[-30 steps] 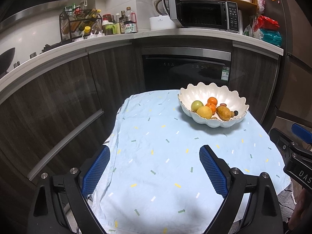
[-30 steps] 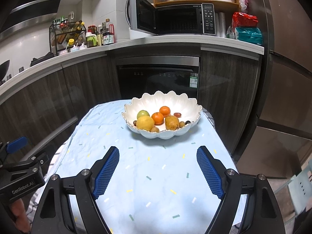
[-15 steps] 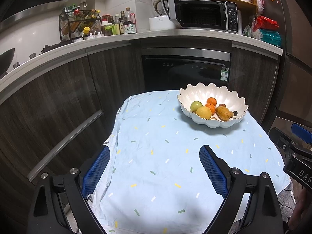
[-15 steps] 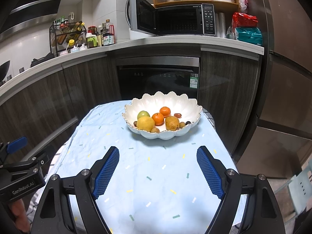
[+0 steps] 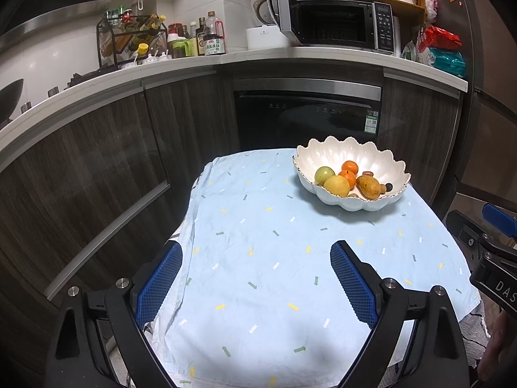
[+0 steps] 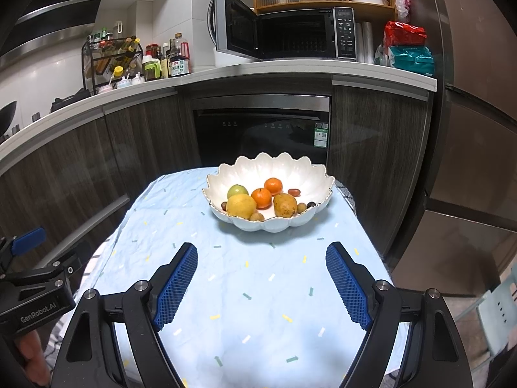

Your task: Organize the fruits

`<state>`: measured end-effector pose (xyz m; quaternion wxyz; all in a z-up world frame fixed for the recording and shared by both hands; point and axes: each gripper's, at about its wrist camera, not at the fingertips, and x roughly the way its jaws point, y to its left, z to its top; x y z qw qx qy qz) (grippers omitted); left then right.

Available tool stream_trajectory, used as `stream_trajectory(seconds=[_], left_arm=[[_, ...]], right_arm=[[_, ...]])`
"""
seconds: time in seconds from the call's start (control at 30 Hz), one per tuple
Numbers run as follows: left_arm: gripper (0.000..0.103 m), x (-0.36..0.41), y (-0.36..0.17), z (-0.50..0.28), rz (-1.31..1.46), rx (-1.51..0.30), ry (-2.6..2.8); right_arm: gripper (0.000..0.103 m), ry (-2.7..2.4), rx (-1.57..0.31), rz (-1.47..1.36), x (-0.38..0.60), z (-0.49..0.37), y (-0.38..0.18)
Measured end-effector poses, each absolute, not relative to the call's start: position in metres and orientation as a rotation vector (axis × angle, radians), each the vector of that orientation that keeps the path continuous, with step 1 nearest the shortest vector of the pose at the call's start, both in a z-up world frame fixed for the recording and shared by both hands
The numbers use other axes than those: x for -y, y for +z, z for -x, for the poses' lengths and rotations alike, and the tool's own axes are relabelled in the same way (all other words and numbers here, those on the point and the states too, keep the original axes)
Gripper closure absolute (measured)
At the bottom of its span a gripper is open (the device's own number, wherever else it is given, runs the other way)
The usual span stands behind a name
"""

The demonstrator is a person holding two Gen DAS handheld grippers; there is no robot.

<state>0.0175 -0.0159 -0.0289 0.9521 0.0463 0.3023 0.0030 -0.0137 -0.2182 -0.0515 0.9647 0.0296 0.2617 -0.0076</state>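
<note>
All the fruits that can be seen lie in the white scalloped bowl point(image 6: 318, 174), which stands at the far end of the surface point(image 6: 226, 291) on its light blue cloth: a yellow citrus point(image 6: 240, 206), a green apple point(image 6: 237, 190), two oranges point(image 6: 261, 198), a pear point(image 6: 285, 205) and some small dark and brown fruits. No fruit lies loose on the cloth. I judge that the task is almost done, or perhaps done. The left claw point(image 5: 255, 286) and the right claw point(image 6: 261, 286) both hover above the near part of the cloth, jaws wide apart and with nothing between them, well apart from the bowl.
</note>
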Motion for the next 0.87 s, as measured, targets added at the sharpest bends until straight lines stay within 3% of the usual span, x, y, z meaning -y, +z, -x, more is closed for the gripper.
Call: stream_trajectory(seconds=[0.87], left_arm=[[0.009, 0.0136, -0.0335, -0.0209, -0.099, -0.635, 0.006]], right_arm=[[0.021, -0.015, -0.533, -0.063, 0.2192, 0.0137, -0.0498]])
